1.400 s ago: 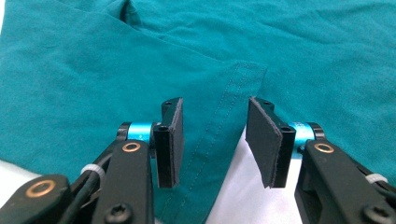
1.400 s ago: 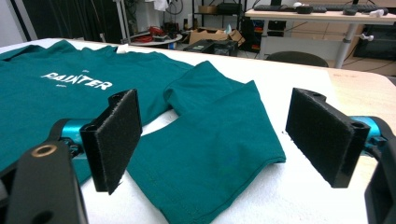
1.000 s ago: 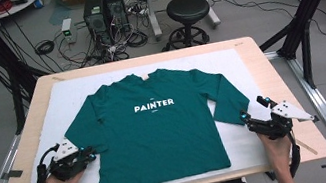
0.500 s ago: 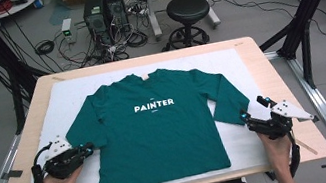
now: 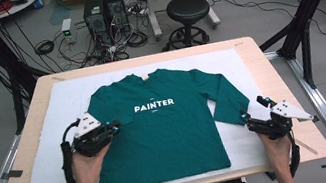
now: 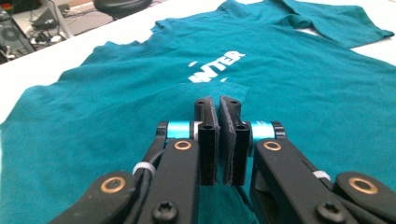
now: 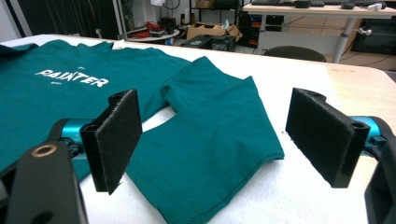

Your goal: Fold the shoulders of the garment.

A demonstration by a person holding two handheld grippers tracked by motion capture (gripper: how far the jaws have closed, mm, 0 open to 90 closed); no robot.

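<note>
My left claw (image 5: 115,127) pinches the shirt's (image 5: 178,129) left sleeve, folded over the body; my right claw (image 5: 255,108) gapes wide by the right sleeve (image 7: 219,140)

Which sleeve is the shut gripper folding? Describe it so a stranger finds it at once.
On the wooden table lies a white mat with a green shirt printed PAINTER. The left gripper is shut on the sleeve at the shirt's left side. Unlike the other sleeve, which lies spread beside the shirt, this one is drawn in over the shirt's front.
</note>
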